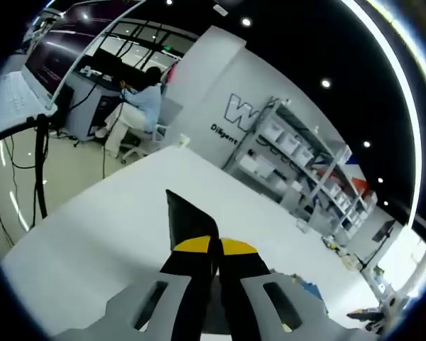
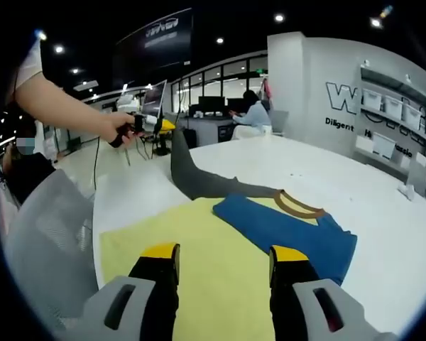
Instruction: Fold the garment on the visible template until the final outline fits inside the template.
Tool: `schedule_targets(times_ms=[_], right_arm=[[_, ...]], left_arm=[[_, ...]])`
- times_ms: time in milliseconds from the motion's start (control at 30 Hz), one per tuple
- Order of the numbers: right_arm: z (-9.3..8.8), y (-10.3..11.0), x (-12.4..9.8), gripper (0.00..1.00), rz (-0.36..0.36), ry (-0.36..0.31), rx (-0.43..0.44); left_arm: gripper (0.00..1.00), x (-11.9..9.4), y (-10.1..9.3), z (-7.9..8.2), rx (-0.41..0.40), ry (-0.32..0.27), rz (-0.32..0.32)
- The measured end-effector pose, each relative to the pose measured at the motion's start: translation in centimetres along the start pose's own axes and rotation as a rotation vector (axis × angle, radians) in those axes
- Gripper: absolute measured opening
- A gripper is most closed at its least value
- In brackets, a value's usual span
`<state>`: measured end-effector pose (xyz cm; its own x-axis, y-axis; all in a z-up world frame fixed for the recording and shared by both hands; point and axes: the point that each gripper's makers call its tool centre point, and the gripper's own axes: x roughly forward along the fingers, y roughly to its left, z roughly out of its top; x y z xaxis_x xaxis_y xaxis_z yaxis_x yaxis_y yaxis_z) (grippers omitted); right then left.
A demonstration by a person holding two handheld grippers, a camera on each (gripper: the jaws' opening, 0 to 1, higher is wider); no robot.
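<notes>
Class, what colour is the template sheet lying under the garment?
Pale yellow template sheet, clearest in the right gripper view.

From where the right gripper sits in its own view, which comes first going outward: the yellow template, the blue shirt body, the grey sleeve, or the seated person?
1. yellow template, directly beneath the right gripper
2. blue shirt body, just ahead, right
3. grey sleeve, lifted by the left gripper
4. seated person, far behind the table

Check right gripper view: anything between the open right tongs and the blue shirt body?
Just bare yellow template sheet between the right tongs and the folded blue shirt, right gripper view.
</notes>
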<state>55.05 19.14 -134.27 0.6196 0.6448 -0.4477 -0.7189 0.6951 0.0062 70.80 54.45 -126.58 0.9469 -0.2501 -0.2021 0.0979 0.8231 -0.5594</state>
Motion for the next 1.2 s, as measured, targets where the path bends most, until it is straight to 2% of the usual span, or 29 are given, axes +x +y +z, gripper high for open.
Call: schedule_targets(times_ms=[167, 333, 500, 733, 967, 1200], right_arm=[[-0.1, 0.1, -0.6, 0.51, -0.006, -0.013, 0.010], [-0.3, 0.3, -0.7, 0.56, -0.006, -0.017, 0.009], [-0.5, 0.3, -0.9, 0.61, -0.010, -0.019, 0.010], [-1.0, 0.2, -1.4, 0.65, -0.011, -0.020, 0.018], [-1.9, -0.2, -2.4, 0.67, -0.020, -0.009, 0.034], [-2.3, -0.6, -3.2, 0.68, -0.027, -0.006, 0.043]], left_arm=[[0.02, 1.3, -5.2, 0.3, 0.028, 0.023, -0.130], [0.02, 2.4, -9.2, 0.4, 0.057, 0.046, -0.210], [0.02, 3.5, -12.9, -0.7, 0.089, 0.082, -0.282], [0.02, 4.6, -17.6, -3.3, 0.119, 0.144, -0.382], [0.02, 6.0, -22.6, -7.5, 0.166, 0.233, -0.482], [0.02, 7.1, -25.4, -11.4, 0.191, 0.297, -0.530]])
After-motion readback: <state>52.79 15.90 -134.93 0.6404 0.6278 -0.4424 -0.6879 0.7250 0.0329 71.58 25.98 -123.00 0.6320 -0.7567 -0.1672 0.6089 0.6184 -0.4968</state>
